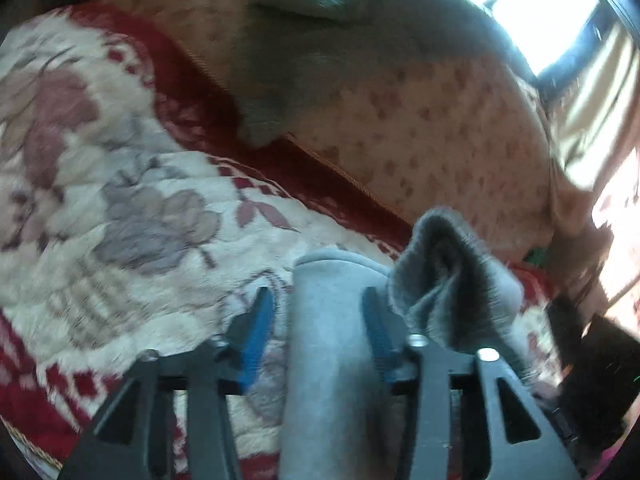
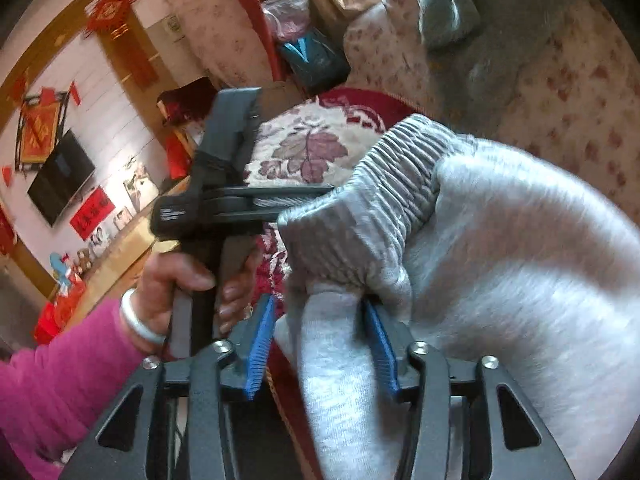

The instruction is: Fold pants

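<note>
The grey fleece pants hang bunched between the two grippers above a floral blanket. My left gripper has its blue pads apart with a thick fold of the pants between them, touching the right pad. My right gripper also has its pads apart around a fold of pants below the ribbed waistband. The left gripper also shows in the right wrist view, clamped flat on the waistband edge and held by a hand in a pink sleeve.
A patterned beige cushion or sofa back lies behind the blanket with a grey garment on it. A bright window is upper right. A wall with a TV and red decorations is at left.
</note>
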Demonstrator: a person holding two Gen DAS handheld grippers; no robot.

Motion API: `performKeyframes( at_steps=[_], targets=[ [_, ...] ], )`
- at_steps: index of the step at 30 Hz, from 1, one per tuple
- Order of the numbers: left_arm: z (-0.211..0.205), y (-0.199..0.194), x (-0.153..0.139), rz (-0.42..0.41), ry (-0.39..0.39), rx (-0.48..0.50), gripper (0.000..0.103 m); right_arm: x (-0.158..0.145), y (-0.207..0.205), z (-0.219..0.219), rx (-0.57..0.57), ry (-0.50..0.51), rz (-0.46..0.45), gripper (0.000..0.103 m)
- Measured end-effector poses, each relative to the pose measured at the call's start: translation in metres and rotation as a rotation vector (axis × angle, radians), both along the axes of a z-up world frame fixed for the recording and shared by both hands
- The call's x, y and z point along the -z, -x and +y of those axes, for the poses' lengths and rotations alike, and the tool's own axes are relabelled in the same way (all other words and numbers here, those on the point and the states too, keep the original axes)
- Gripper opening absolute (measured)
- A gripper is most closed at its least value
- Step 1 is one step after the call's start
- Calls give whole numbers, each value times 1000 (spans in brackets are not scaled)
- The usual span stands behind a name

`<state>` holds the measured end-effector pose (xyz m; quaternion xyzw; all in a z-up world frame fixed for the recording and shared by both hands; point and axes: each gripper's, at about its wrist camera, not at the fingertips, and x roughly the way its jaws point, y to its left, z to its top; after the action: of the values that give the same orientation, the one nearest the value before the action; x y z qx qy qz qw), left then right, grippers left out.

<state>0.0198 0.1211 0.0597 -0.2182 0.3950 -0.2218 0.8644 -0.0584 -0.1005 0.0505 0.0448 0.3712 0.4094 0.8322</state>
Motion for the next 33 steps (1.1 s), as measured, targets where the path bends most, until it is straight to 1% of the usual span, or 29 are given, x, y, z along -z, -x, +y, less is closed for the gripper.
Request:
performKeyframes(
  at_steps=[1,2,4,5,6,8,10,12,14,16,18,21,23,25,27,29,31,33],
  targets=[
    [7,4,-4,-13,4,-16,55,1,4,5,-10,-15,-5,71],
    [7,6,-8,-25,2,-22,56,-2,8,9,-23,-21,-16,82],
    [7,16,-21,-59,-6,-26,61,-10,16,11,-56,-32,-26,90],
    [4,22,-29,-75,-8,-23,64,-15,19,9,-70,-45,-21,90],
    [2,28,-37,-93,-10,-16,67,-19,23,2,-89,-72,-8,90],
    [-10,43,-55,-140,-32,13,70,-29,34,-16,-111,-133,17,90],
    [-24,55,-69,-168,-56,38,76,-39,45,-32,-97,-150,-1,90],
    [-40,70,-79,-198,-76,76,79,-46,55,-50,-64,-142,-25,90],
    [-55,82,-84,-212,-113,95,81,-48,63,-76,-3,-120,-57,90],
    [-69,94,-86,-218,-141,103,84,-48,65,-94,51,-95,-64,90],
    [-82,101,-82,-208,-162,96,85,-46,62,-113,125,-75,-61,90],
    [-96,104,-76,-214,-238,55,85,-41,56,-135,226,-54,-66,90],
    [-105,102,-69,-198,-259,41,85,-39,48,-143,274,-41,-50,90],
    [-113,99,-60,-192,-296,21,85,-39,37,-143,290,-36,-38,90],
    [-115,98,-51,-177,-327,-11,85,-42,33,-145,304,-15,-50,90],
    [-112,97,-42,-142,-318,-18,83,-45,20,-136,316,27,-69,90],
    [-108,96,-33,-118,-329,-22,62,-45,7,-127,330,65,-92,90],
    [-102,98,-26,-107,-315,-14,59,-43,-6,-118,356,105,-117,90]
  ],
)
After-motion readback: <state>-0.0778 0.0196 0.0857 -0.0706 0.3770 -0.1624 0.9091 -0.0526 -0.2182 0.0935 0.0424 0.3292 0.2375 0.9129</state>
